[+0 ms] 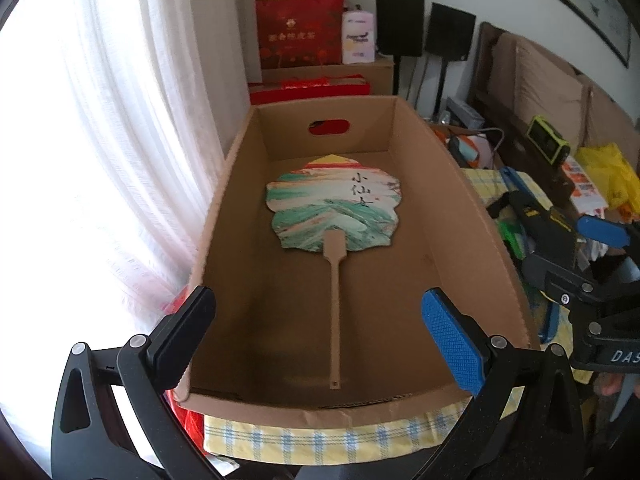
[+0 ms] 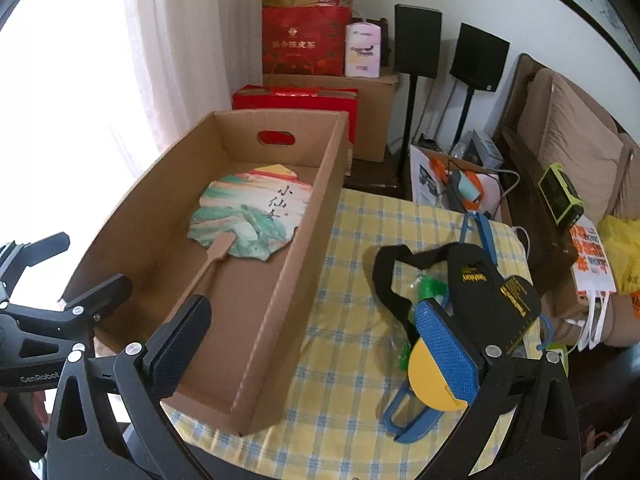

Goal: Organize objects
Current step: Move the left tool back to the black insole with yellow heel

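A painted paper fan (image 1: 334, 208) with a tan handle lies flat in the open cardboard box (image 1: 476, 216), also seen in the right wrist view (image 2: 248, 216). My left gripper (image 1: 320, 336) is open and empty above the box's near end. My right gripper (image 2: 316, 344) is open and empty over the box's right wall (image 2: 292, 280) and the checked cloth. A black strap item (image 2: 480, 280), a yellow disc with blue handle (image 2: 428, 388) and a green piece (image 2: 430, 286) lie on the cloth by my right finger.
The box stands on a yellow checked cloth (image 2: 348, 360). Red gift boxes (image 2: 304, 40), two black speakers (image 2: 418, 40), a sofa (image 2: 576, 152) and bags crowd the back and right. A bright curtained window (image 1: 100, 120) is at left.
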`<action>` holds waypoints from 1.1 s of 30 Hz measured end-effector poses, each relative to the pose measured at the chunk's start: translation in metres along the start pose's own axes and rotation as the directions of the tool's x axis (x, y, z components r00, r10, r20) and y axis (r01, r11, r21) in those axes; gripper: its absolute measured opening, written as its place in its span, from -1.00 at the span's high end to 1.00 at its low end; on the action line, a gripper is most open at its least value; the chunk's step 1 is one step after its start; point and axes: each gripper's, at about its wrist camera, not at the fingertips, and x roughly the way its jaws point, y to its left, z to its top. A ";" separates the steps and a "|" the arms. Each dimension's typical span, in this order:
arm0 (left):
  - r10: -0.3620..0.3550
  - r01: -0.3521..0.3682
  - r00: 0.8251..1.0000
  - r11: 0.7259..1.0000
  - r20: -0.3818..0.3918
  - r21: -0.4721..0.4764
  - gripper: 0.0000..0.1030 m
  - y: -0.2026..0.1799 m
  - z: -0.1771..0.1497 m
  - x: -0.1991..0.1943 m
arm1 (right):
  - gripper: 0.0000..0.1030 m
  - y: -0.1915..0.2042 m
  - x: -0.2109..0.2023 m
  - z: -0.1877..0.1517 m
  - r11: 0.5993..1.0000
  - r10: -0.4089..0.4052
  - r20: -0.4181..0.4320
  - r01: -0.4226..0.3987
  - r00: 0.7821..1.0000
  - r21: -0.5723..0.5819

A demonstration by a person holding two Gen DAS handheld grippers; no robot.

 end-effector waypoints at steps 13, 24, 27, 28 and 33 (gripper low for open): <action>-0.098 0.097 0.995 0.995 -0.001 0.034 -0.99 -0.040 -0.003 -0.002 | -1.00 -0.038 -0.012 -0.027 0.997 -0.034 -0.005 0.035 0.999 0.064; -0.247 0.245 0.969 0.963 -0.002 0.114 -0.99 -0.091 0.004 -0.012 | -0.99 -0.124 -0.028 -0.046 0.975 -0.098 -0.025 0.101 0.995 0.197; -0.295 0.295 0.955 0.947 -0.017 0.126 -0.99 -0.106 0.007 -0.014 | -0.99 -0.145 -0.032 -0.050 0.965 -0.105 -0.027 0.108 0.994 0.240; -0.305 0.306 0.952 0.943 -0.022 0.135 -0.99 -0.111 0.008 -0.014 | -0.99 -0.152 -0.033 -0.051 0.961 -0.101 -0.028 0.105 0.995 0.256; -0.345 0.348 0.937 0.920 -0.046 0.181 -0.99 -0.142 0.018 -0.013 | -0.98 -0.186 -0.036 -0.058 0.933 -0.085 -0.033 0.091 0.996 0.348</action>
